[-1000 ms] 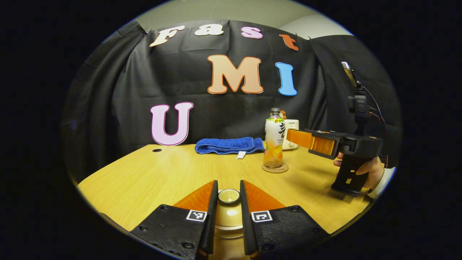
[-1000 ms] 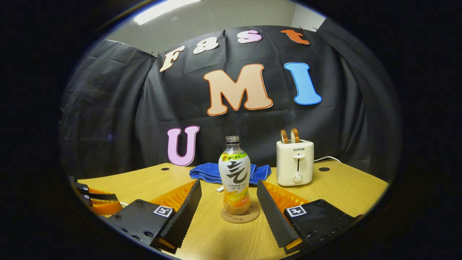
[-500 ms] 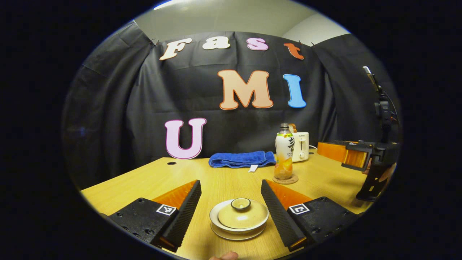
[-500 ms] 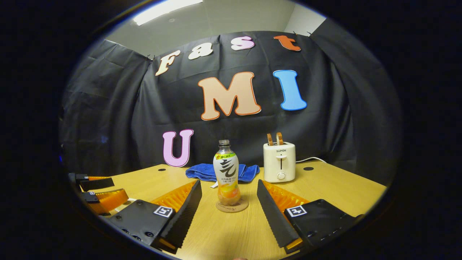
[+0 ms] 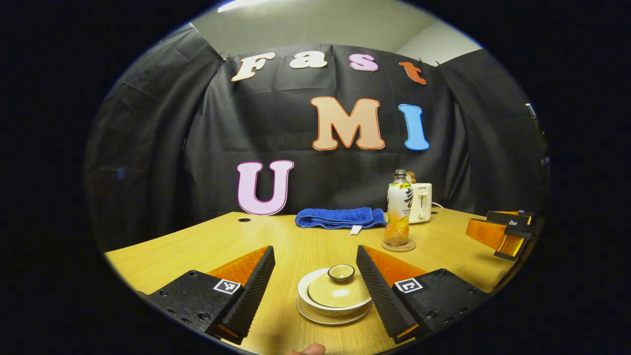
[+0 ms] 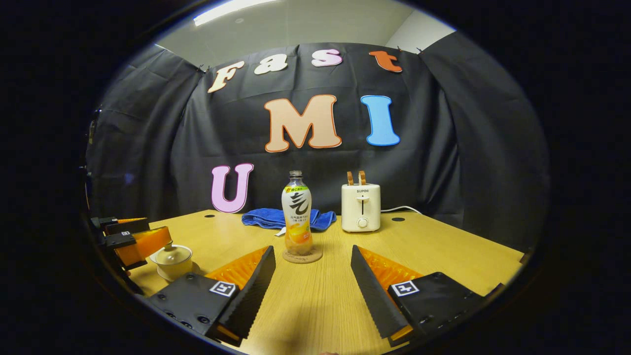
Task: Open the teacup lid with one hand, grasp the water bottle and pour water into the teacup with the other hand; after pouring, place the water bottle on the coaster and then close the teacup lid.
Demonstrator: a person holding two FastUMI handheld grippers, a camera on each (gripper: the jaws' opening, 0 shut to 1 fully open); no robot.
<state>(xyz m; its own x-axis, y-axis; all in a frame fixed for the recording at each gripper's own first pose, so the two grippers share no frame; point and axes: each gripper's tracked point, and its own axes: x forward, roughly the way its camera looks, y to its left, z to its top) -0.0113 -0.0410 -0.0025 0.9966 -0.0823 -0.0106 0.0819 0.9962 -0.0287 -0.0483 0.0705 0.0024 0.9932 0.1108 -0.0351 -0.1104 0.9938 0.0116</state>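
— Where's the cup (image 5: 334, 295) from my left tool (image 5: 315, 286)?
— Dead ahead at the counter's (image 5: 197, 246) near edge, lid (image 5: 339, 287) on, between your released fingers, untouched.
— And my right tool (image 6: 310, 288)?
— Also released; the bottle (image 6: 297, 212) stands upright on its coaster (image 6: 302, 256) ahead.

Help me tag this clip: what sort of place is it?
Likely a staged recording booth, not a home: black cloth wall, one wooden table with a toaster, blue towel and teacup.
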